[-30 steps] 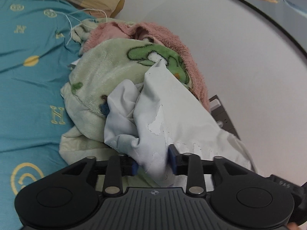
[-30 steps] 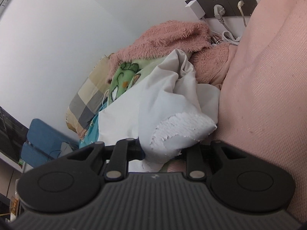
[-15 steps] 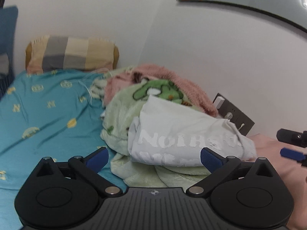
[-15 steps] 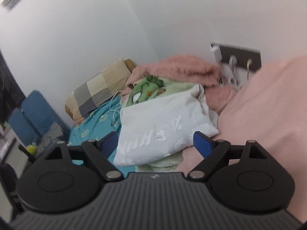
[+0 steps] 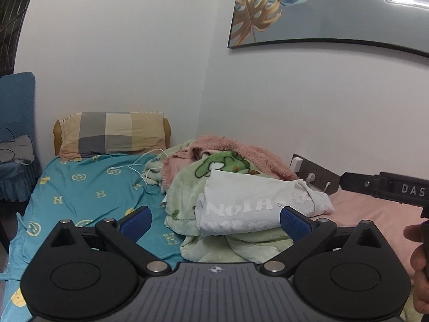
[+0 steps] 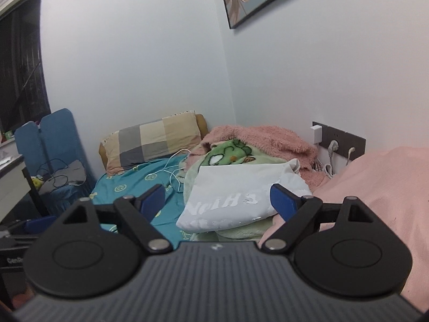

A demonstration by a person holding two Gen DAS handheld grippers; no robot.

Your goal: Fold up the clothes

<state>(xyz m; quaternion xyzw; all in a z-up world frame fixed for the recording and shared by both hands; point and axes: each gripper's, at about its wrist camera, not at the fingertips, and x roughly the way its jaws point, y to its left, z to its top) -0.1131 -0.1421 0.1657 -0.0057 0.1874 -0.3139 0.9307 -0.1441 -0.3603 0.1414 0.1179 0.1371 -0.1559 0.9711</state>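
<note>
The left hand-held gripper point(image 5: 214, 221) is hanging above the bed with its blue-padded fingers point(image 5: 135, 222) spread wide apart and holding nothing. The right hand-held gripper point(image 6: 218, 201) is likewise gaping, its fingers point(image 6: 283, 201) empty. Straight ahead of both, and apart from them, the folded white shirt point(image 5: 257, 206) is lying with its printed lettering facing up on a green cartoon blanket point(image 5: 187, 196). Beyond that, a fuzzy pink blanket point(image 5: 241, 153) is heaped against the wall. To the left of the pile, the teal bed sheet point(image 5: 88, 187) is stretching back to a checked pillow point(image 5: 112, 134), with a white cable point(image 5: 139, 166) trailing across it.

The left wrist view alone is showing the other gripper's black body at its right edge, along with part of a hand point(image 5: 421, 265). The right wrist view alone is showing a dark window point(image 6: 18, 61) and a desk point(image 6: 10, 174) off to the left. Both views are catching the blue chair point(image 6: 53, 145), the wall socket panel point(image 6: 340, 142) and the leaf picture point(image 5: 321, 8) overhead.
</note>
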